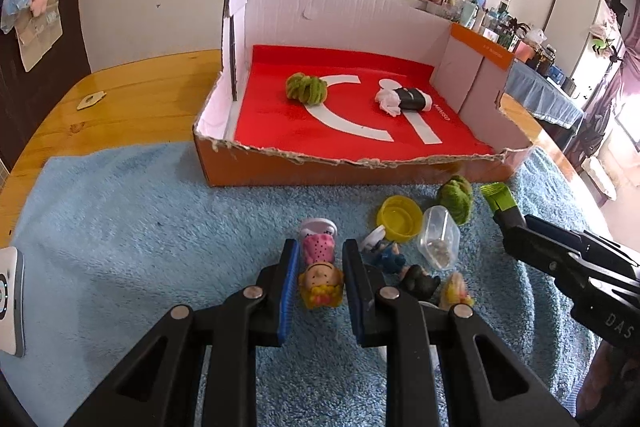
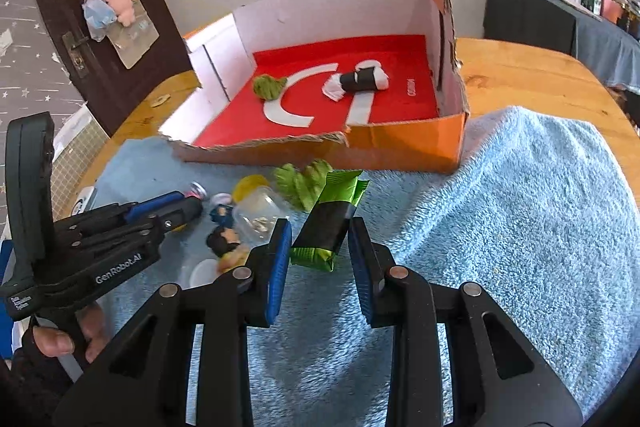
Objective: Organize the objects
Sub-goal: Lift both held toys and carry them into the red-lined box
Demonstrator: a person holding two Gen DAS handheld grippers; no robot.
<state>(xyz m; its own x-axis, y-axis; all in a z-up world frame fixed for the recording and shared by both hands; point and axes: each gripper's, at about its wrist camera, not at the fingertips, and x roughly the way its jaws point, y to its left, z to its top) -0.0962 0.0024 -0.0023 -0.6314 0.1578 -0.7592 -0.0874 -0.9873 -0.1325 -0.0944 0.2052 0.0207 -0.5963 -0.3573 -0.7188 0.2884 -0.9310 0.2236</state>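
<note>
While the left gripper (image 1: 320, 267) is clenched on a blonde doll figurine (image 1: 321, 277) lying on the blue towel (image 1: 120, 227), ready to lift, the right wrist view shows the right gripper (image 2: 320, 247) grasping a green-and-black snack packet (image 2: 326, 223), raised toward the orange box (image 2: 400, 147).

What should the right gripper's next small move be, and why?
Probably carry the green-and-black foil packet forward over the torn front wall of the orange cardboard box. The right gripper is shut on the packet, which hangs clear of the blue towel, and the box's red floor already holds a green fuzzy bundle and a rolled black-and-white cloth.
</note>
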